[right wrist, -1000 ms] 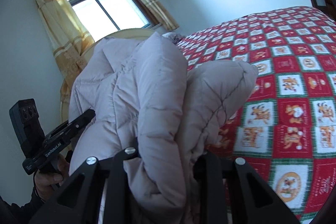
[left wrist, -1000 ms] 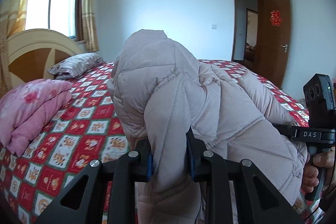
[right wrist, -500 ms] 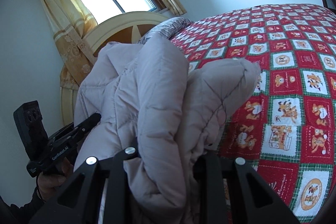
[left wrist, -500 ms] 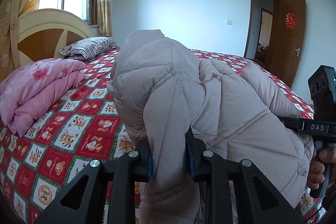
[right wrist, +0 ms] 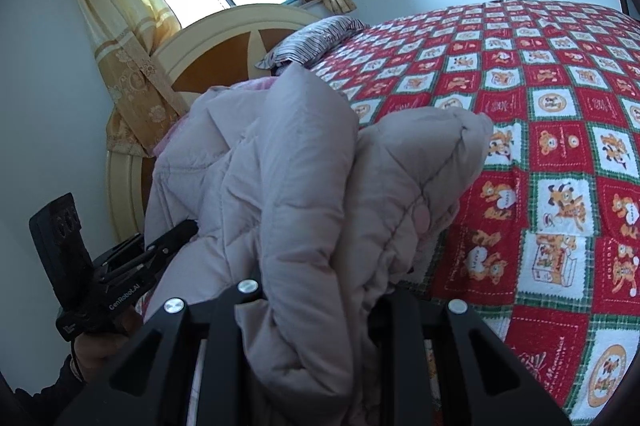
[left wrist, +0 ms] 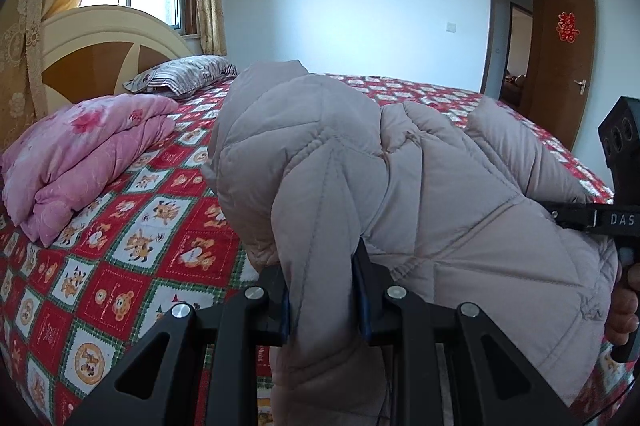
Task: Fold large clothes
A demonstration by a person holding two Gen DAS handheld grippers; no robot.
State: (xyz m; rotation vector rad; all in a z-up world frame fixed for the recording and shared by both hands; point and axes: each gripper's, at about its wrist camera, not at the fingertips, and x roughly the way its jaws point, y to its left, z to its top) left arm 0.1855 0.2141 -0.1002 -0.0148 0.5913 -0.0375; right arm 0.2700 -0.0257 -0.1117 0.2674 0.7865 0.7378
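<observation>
A pale pink-beige quilted down jacket [left wrist: 400, 186] hangs bunched between both grippers above the near edge of the bed. My left gripper [left wrist: 320, 290] is shut on a thick fold of it. My right gripper [right wrist: 316, 306] is shut on another bunched fold of the jacket [right wrist: 288, 194]. The right gripper also shows at the right edge of the left wrist view [left wrist: 592, 218], and the left gripper at the lower left of the right wrist view [right wrist: 160, 250]. The jacket hides both grippers' fingertips in the right wrist view.
The bed carries a red, white and green cartoon-check sheet [left wrist: 132, 266]. A folded pink quilt [left wrist: 84, 150] and a striped pillow [left wrist: 184, 74] lie near the cream headboard [left wrist: 100, 42]. A window with yellow curtains [right wrist: 120, 10] is behind. A brown door [left wrist: 564, 66] stands open far right.
Both grippers have carried the jacket down and forward towards the bed, and the views now tilt lower over the sheet. The grips on the jacket are unchanged.
</observation>
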